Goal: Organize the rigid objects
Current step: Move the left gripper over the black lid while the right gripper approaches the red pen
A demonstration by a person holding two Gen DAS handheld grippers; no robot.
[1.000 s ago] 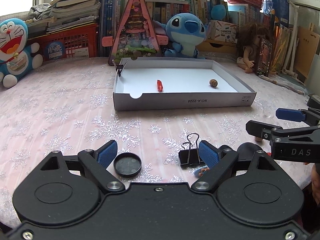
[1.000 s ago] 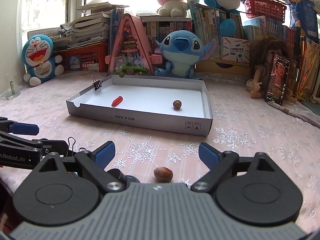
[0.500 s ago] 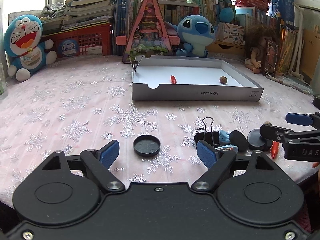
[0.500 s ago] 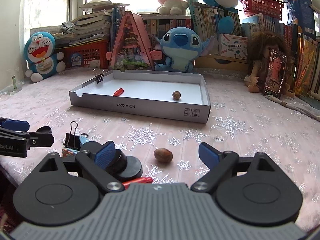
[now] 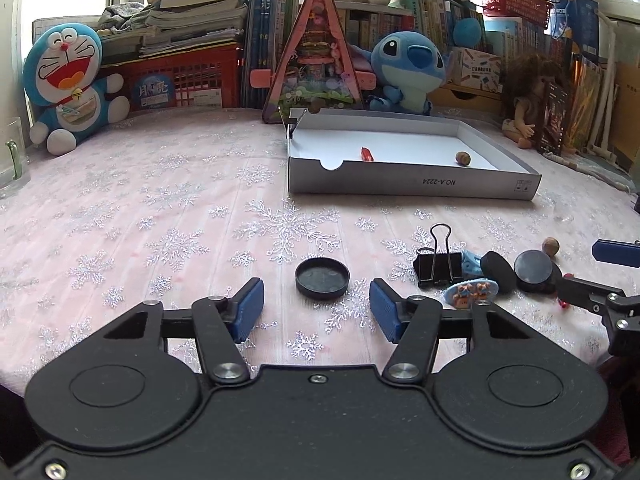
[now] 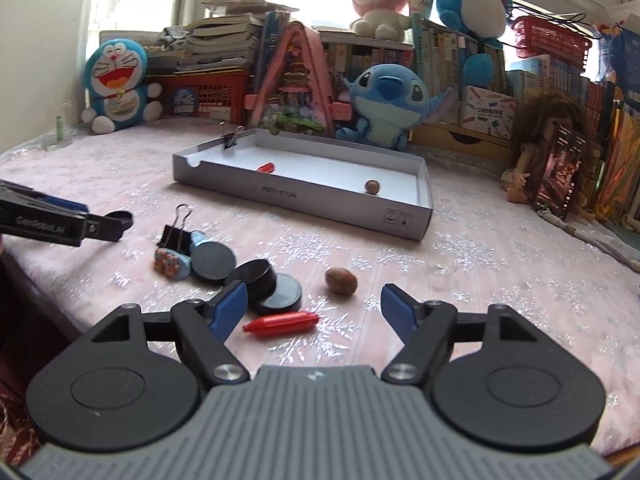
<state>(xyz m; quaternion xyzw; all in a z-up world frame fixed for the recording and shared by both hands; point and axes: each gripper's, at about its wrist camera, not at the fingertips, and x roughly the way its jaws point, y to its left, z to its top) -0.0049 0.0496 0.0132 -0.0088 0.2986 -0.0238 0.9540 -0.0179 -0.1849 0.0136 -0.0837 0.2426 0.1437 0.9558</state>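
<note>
A black round lid (image 5: 322,279) lies on the pink snowflake cloth just ahead of my left gripper (image 5: 316,312). Its jaws are closing and touch nothing. My right gripper (image 6: 316,312) is also closing. A red capsule (image 6: 282,323) lies flat between its fingers, close to the left pad, untouched. A brown nut (image 6: 341,281) sits just beyond it. Left of that cluster a binder clip (image 6: 176,234), a blue sticker piece (image 6: 172,266) and black discs (image 6: 252,278). The white cardboard tray (image 5: 408,184) further back holds a red piece (image 5: 367,155) and a nut (image 5: 463,157).
A second binder clip (image 5: 294,122) is clipped on the tray's far left corner. Plush toys (image 5: 408,68), a pink triangular toy house (image 5: 316,60), a doll (image 6: 536,152) and books line the back. The table's near edge runs close under both grippers.
Both grippers drew back toward the near edge and their jaws narrowed. The lid now sits centred ahead of the left fingers. The red capsule came into view between the right fingers.
</note>
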